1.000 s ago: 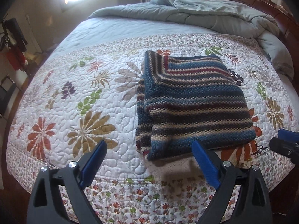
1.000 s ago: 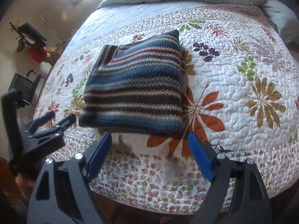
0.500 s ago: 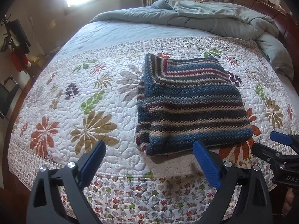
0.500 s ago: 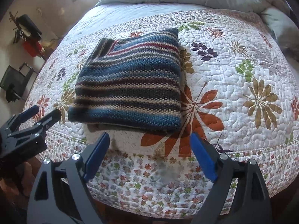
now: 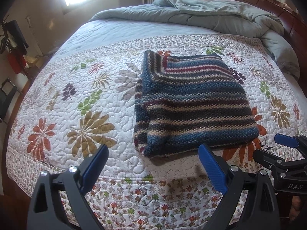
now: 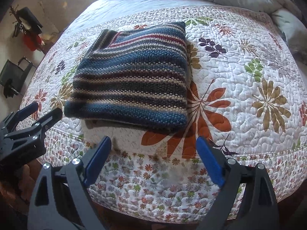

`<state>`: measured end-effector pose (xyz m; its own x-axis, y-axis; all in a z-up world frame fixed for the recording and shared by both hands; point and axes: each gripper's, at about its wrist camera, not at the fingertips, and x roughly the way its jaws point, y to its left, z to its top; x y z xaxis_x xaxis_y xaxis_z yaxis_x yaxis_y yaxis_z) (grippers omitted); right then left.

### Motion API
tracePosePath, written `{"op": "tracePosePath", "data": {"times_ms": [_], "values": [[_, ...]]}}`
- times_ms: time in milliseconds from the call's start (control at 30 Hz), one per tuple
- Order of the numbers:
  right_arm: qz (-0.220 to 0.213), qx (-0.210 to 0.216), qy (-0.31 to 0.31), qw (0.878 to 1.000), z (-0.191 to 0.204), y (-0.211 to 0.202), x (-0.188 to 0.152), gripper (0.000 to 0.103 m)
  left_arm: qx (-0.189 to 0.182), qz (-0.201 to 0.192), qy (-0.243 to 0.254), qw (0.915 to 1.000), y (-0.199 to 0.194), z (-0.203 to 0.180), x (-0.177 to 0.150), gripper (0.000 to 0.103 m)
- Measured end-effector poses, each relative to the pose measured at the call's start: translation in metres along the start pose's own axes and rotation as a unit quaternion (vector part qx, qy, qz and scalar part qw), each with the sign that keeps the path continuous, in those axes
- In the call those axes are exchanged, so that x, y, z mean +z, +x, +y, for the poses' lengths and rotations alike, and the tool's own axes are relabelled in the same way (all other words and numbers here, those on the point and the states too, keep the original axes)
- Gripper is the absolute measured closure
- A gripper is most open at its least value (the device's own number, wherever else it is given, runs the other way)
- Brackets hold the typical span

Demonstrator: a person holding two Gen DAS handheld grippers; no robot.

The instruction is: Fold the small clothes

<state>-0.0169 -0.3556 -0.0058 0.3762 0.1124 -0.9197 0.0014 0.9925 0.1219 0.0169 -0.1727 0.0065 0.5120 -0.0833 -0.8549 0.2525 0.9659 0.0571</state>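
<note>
- Left gripper: 2 blue-padded fingers spread wide with nothing between them, held above the near edge of the bed and clear of the cloth.
- Right gripper: likewise spread wide and holding nothing, hanging over the flowered border strip at the bed's near edge; its fingers touch neither quilt nor cloth.
- Striped knit: a folded piece in blue, maroon, cream and dark bands, lying flat on the quilt. It sits just ahead of the left gripper and a little toward that gripper's right finger; from the right gripper it lies ahead and toward the left finger. A lower layer sticks out along the knit's left side, so the stacked edges there are not flush.
- Quilt: white, stitched, printed with leaves and flowers, covering the bed under the knit.
- Grey comforter: bunched at the far end of the bed, well apart from the knit and from both grippers.
- Headboard: dark wood, far right beyond the left gripper.
- Chair: black, on the floor to the far left of the right gripper, beside the bed.
- Each gripper appears at the edge of the other's view, side by side at the bed's near edge.
</note>
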Motion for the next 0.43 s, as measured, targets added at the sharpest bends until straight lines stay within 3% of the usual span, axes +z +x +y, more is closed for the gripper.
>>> {"op": "tracePosePath", "data": {"times_ms": [433], "values": [[0.001,-0.001,0.0,1.0,-0.0041,0.0018,0.0018,0.013,0.0,0.015,-0.002,0.9999,0.0078,-0.0011,-0.0032,0.005]]}}
